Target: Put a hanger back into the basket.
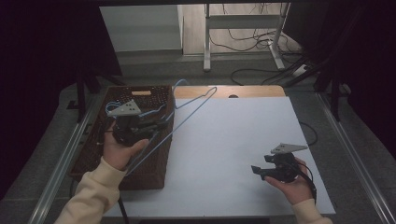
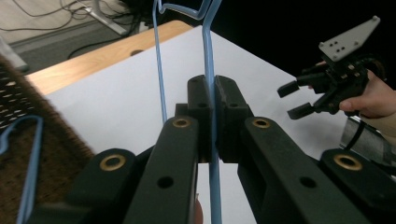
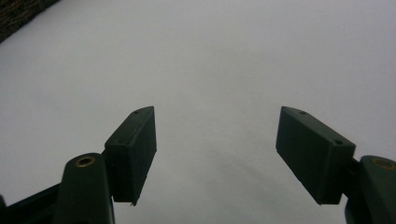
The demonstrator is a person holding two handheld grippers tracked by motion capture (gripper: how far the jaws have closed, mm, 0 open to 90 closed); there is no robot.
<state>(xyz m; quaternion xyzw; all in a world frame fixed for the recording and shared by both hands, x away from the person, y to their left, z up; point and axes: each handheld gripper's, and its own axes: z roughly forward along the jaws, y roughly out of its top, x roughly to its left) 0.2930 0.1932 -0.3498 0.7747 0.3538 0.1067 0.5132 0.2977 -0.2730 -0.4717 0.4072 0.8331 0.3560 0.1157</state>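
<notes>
A blue wire hanger [image 1: 187,116] is lifted at a slant over the left side of the white tabletop [image 1: 233,140], its hook end pointing away from me. My left gripper [image 1: 159,125] is shut on one of its wires; in the left gripper view the wire [image 2: 208,51] runs straight up between the closed pads of that gripper [image 2: 214,91]. My right gripper [image 1: 256,171] hovers low near the front right of the table, jaws apart and pointing left. It also appears in the left gripper view [image 2: 293,99]. In its own view the right gripper [image 3: 215,135] has nothing between its wide-set jaws.
A brown wicker basket [image 1: 154,172] stands along the table's left edge, under my left hand. Another blue hanger [image 2: 32,154] lies in the basket [image 2: 18,93]. A bare wooden strip [image 1: 252,91] borders the table's far edge, with cables and a metal stand on the floor beyond.
</notes>
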